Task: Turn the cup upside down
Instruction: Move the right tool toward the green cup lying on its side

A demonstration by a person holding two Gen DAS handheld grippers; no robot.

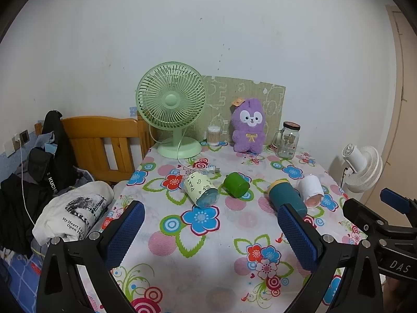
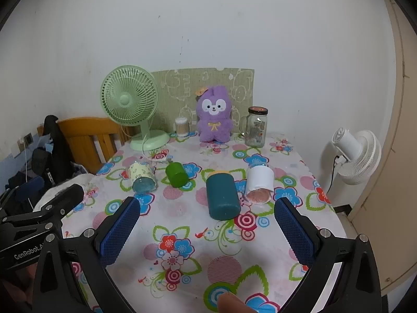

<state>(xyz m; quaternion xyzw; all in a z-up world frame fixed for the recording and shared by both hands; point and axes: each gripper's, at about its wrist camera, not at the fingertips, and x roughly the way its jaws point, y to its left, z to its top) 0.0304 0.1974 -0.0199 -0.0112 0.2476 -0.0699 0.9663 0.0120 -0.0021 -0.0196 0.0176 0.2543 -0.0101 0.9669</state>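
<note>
Several cups lie on their sides in a row on the floral tablecloth (image 1: 208,237): a pale patterned cup with a blue base (image 1: 200,188) (image 2: 142,177), a green cup (image 1: 235,184) (image 2: 177,174), a teal cup (image 1: 286,195) (image 2: 222,195) and a white cup with a pink end (image 1: 310,188) (image 2: 259,184). My left gripper (image 1: 211,224) is open and empty, hovering near the table's front, short of the cups. My right gripper (image 2: 207,220) is open and empty, the teal cup just beyond its fingertips.
At the back stand a green desk fan (image 1: 170,109), a cotton-swab jar (image 1: 213,135), a purple plush toy (image 1: 250,127) and a glass jar (image 1: 288,140). The fan's cord and plug (image 1: 211,169) lie behind the cups. A bed with clothes sits left; a white fan (image 2: 357,151) stands right.
</note>
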